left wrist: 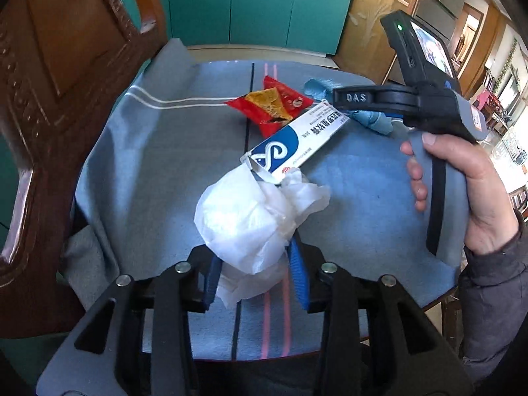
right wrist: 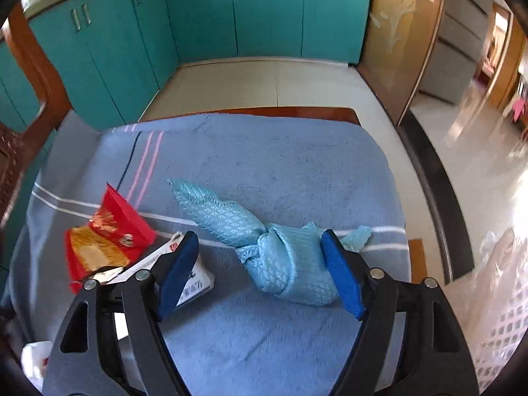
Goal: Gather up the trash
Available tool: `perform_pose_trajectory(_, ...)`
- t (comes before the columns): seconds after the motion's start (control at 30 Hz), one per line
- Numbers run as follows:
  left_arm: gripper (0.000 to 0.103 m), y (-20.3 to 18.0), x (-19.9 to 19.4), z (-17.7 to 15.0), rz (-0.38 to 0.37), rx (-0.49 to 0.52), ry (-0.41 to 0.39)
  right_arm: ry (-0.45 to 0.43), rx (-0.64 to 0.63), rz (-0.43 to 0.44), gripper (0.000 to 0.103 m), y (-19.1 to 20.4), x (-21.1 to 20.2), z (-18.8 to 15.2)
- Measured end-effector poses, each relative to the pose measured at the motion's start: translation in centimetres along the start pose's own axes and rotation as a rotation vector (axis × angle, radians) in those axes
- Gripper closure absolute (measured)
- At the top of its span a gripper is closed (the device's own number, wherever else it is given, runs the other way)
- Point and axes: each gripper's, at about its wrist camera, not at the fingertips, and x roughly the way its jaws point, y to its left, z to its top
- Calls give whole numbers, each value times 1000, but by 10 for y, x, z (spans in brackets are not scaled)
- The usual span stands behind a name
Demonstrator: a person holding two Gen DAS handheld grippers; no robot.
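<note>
My left gripper (left wrist: 255, 264) is shut on a crumpled white tissue (left wrist: 250, 217) over the blue towel-covered table (left wrist: 165, 165). A white and blue ointment box (left wrist: 293, 142) lies just beyond the tissue, with a red and gold snack wrapper (left wrist: 272, 102) behind it. My right gripper (right wrist: 260, 264) is open, its blue pads on either side of a knotted light-blue cloth (right wrist: 280, 257) lying on the towel; whether they touch it is unclear. The wrapper (right wrist: 105, 241) and the box end (right wrist: 194, 283) lie to its left. The right gripper also shows in the left wrist view (left wrist: 333, 100).
A carved wooden chair (left wrist: 49, 99) stands at the table's left. Teal cabinets (right wrist: 231, 16) line the far wall. A clear plastic bag (right wrist: 495, 297) hangs off the table's right side. The table's wooden edge (right wrist: 297, 110) shows beyond the towel.
</note>
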Motion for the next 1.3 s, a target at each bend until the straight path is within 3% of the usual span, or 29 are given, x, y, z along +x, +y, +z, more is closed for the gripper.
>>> perform_pose_trajectory(0.13,46,6,0,-2,-3,-24,-10,13,-43,27,29,-1,1,-8)
perform_pose_trajectory(0.27,41,7,-4,-4,-10,-29,-22,-1,-83,-7,61,-5,-4,-16)
perform_pose_trajectory(0.37,41,10,-5,-4,-15,-39,-27,16,-105,35,67,-6,-10,-17)
perform_pose_trajectory(0.43,50,11,-6,-5,-16,-48,-31,8,-110,42,67,-5,-16,-20)
perform_pose_trajectory(0.47,59,11,-6,-5,-15,-56,-34,3,-111,44,68,-5,-19,-23)
perform_pose_trajectory(0.6,70,16,-8,-4,5,-79,-54,-28,-92,69,68,-5,-39,-34)
perform_pose_trajectory(0.73,70,19,-16,-2,14,-95,-85,-66,-73,111,68,-10,-69,-48)
perform_pose_trajectory(0.97,70,17,-8,-2,3,-100,-62,-78,-79,183,68,-23,-112,-79)
perform_pose_trajectory(1.3,69,11,-8,-4,-7,-87,-53,3,-103,239,68,-12,-104,-112)
